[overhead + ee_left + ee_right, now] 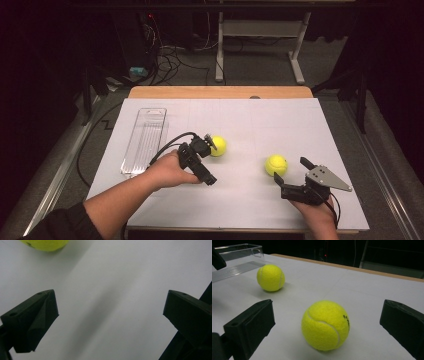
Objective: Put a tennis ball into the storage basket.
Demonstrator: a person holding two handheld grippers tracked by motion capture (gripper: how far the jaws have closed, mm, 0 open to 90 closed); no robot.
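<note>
At the left of the high view a clear tray (145,140) lies lengthwise on the white sheet (250,120) that covers the table. Right of it, near the middle of the frame, the left gripper (214,159) is held low over the sheet, jaws spread and holding nothing. The left ball (217,146) lies just beyond the gripper's upper jaw, seemingly touching or nearly so, though the angle is too poor to be sure. In the left gripper view that ball (45,244) shows at the upper left edge, above and outside the left jaw, with bare sheet between the two jaws.

Further right in the high view the right ball (276,164) sits on the sheet, well apart from the left ball. The right gripper (292,171) lies at the lower right, jaws wide open and pointing up-left, its opening facing this ball, which sits just ahead of the tips. In the right gripper view the ball (325,325) rests in the lower middle, between the two jaws and touching neither, and the other ball (270,277) lies at the upper left near the tray (237,262).
</note>
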